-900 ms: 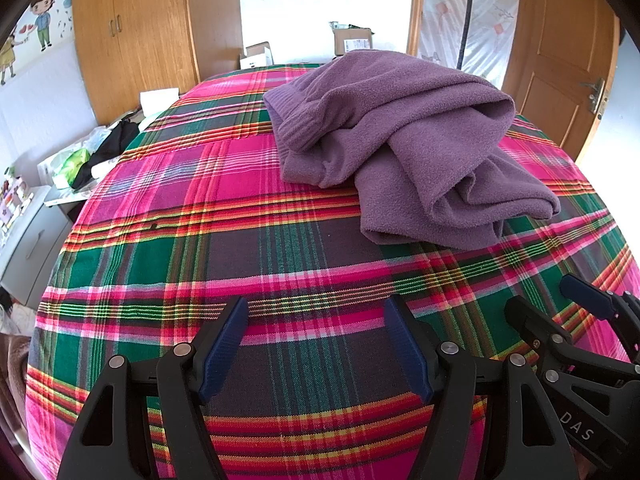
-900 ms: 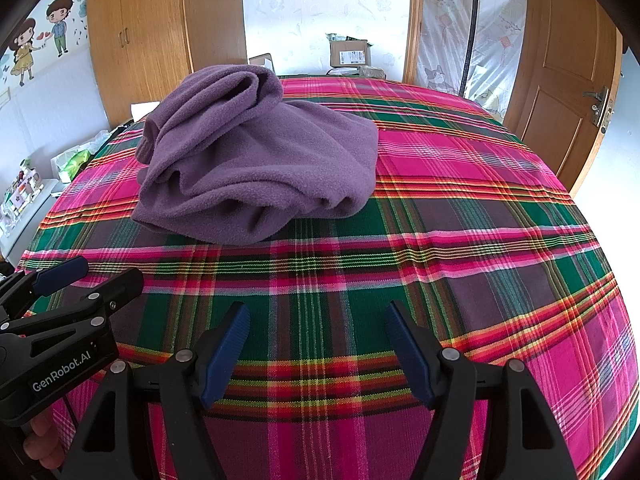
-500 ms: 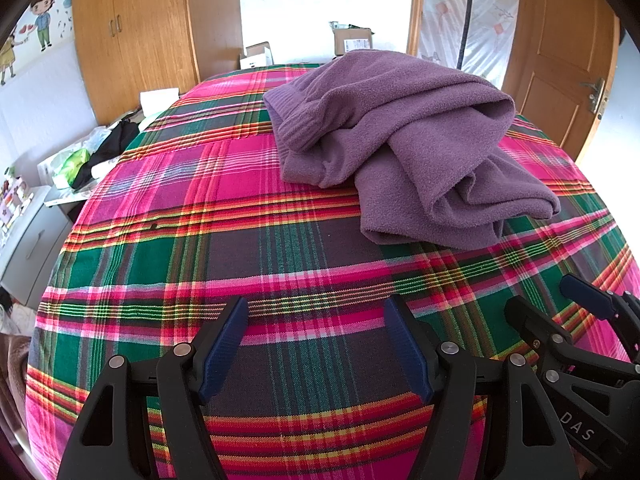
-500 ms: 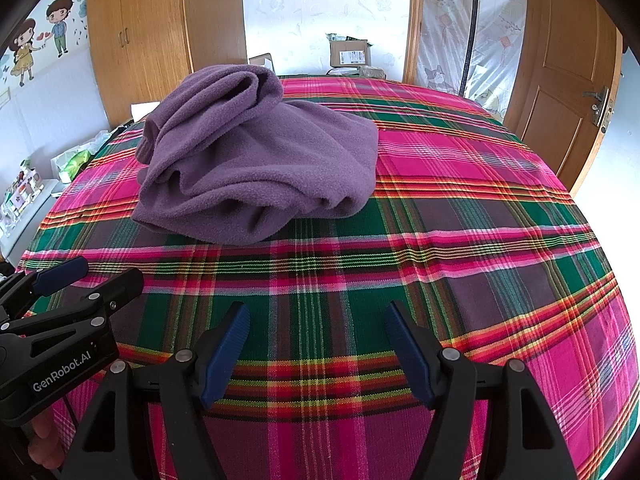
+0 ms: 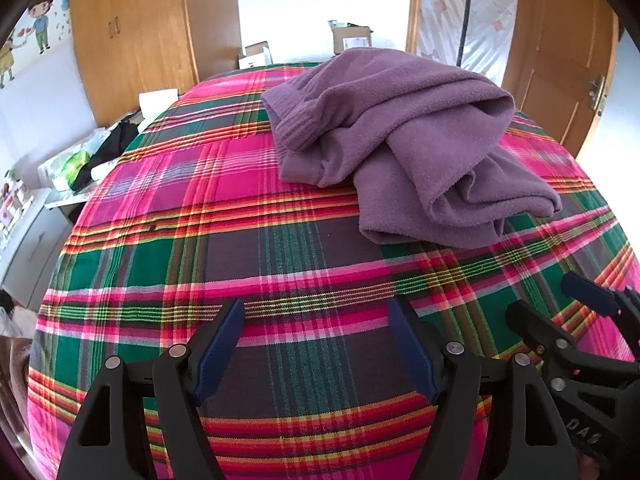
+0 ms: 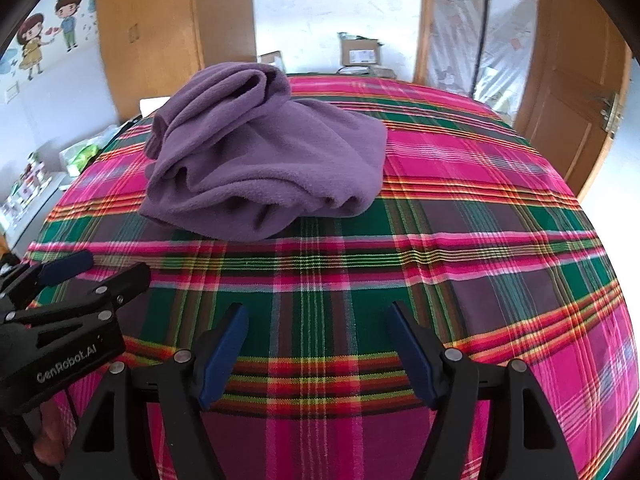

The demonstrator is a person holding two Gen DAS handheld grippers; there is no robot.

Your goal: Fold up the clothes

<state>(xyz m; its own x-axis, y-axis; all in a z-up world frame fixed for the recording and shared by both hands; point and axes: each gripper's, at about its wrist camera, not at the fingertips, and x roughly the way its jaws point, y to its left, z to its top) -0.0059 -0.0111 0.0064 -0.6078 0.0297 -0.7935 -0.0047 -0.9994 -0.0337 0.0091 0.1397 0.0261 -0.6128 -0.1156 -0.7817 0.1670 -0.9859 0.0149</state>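
Left tool (image 5: 316,344): black frame, two blue-padded fingers spread wide apart, nothing between them. It hovers over the near part of the bed, which is covered with a pink, green and red plaid bedspread (image 5: 224,208).

Right tool (image 6: 320,344): same build, fingers likewise spread wide, nothing held. It hovers over the near part of the same bedspread (image 6: 460,208).

Each tool appears in the other's view: the right tool (image 5: 560,312) at the lower right of the left wrist view, the left tool (image 6: 96,268) at the lower left of the right wrist view. They sit side by side, apart.

Task item: a crumpled purple fleece garment (image 5: 404,136) lies bunched in a heap on the bedspread. It is ahead of and right of the left tool, and ahead of and left of the right tool (image 6: 264,156). Neither tool touches it.

Beyond the bed: a tall wooden wardrobe (image 5: 132,32) ahead left, a wooden door (image 6: 576,92) ahead right.
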